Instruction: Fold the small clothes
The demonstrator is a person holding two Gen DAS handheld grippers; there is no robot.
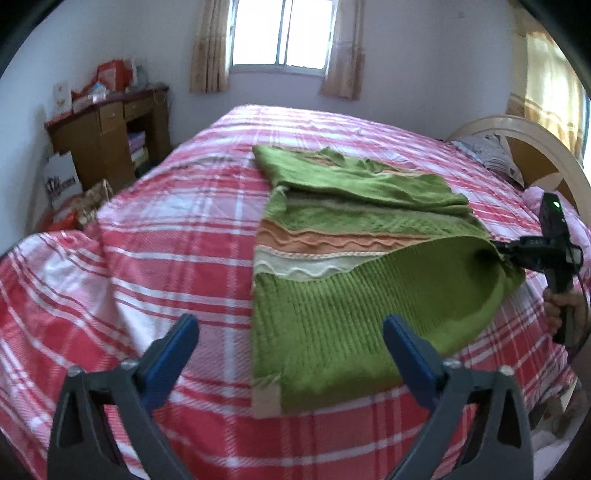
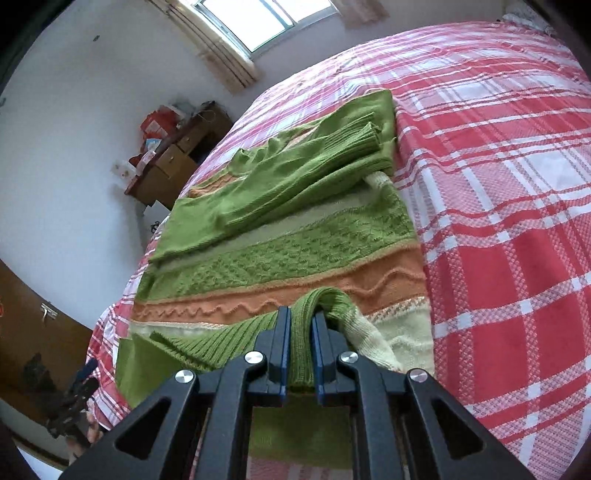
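A green knit sweater with orange and cream bands lies on the bed, which is covered in a red-and-white plaid sheet; its sleeves are folded across the upper body. The right gripper is closed narrowly on the ribbed green hem, a fold of knit pinched between its blue-lined jaws and raised off the surface, so that the hem's right corner curls upward in the left wrist view. The left gripper is spread wide, holding nothing, and hovers above the sweater's near left edge, apart from the fabric. A wooden desk stands against the far wall, beside a curtained window.
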